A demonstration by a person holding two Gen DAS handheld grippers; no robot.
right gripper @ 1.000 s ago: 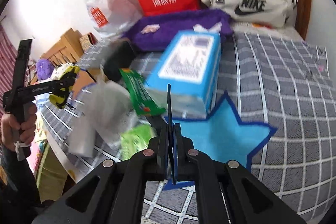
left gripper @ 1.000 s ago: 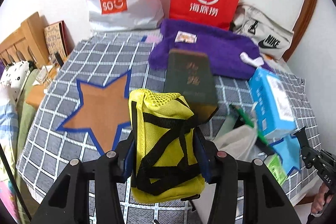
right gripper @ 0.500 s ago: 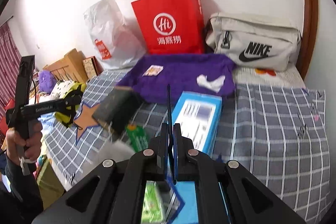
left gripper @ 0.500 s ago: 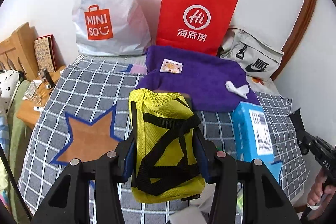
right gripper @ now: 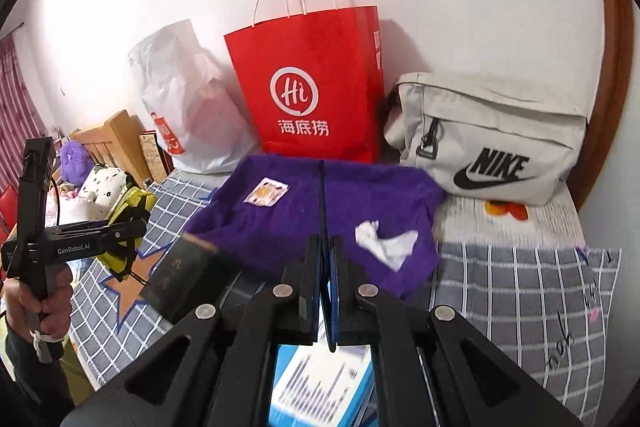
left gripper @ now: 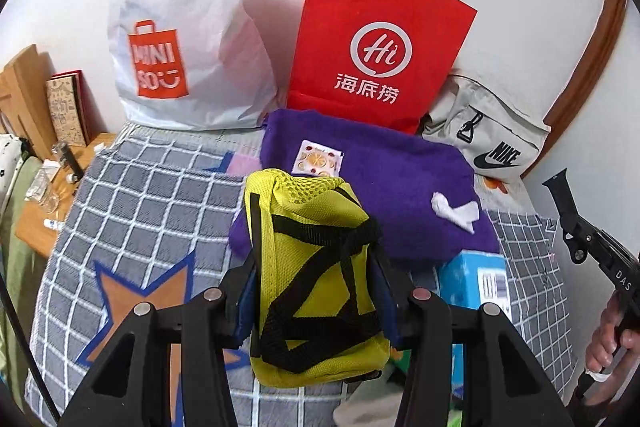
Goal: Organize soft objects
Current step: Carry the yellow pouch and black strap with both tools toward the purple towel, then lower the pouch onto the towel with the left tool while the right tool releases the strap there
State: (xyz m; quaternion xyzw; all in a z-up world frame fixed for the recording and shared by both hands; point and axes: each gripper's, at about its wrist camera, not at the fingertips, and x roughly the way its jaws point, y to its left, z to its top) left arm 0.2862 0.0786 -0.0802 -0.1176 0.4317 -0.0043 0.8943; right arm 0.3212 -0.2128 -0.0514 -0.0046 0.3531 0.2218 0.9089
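My left gripper (left gripper: 316, 291) is shut on a yellow mesh bag with black straps (left gripper: 316, 279) and holds it above the checked bed cover (left gripper: 152, 195). The bag also shows in the right wrist view (right gripper: 128, 215), in the left gripper (right gripper: 132, 227). A purple towel (left gripper: 400, 179) lies at the back of the bed with a white crumpled cloth (left gripper: 456, 211) and a small card (left gripper: 320, 159) on it. My right gripper (right gripper: 325, 251) is shut with nothing between its fingers, over the purple towel (right gripper: 320, 211).
A white Miniso bag (left gripper: 184, 39), a red paper bag (left gripper: 380, 51) and a grey Nike bag (left gripper: 484, 139) stand against the wall. An orange star patch (left gripper: 132, 295), a blue box (left gripper: 480, 279) and a dark book (right gripper: 180, 275) lie on the bed.
Both grippers have risen and tilted up toward the wall. The left one still holds the yellow bag. The book and the blue box have slid down out of the middle of both views.
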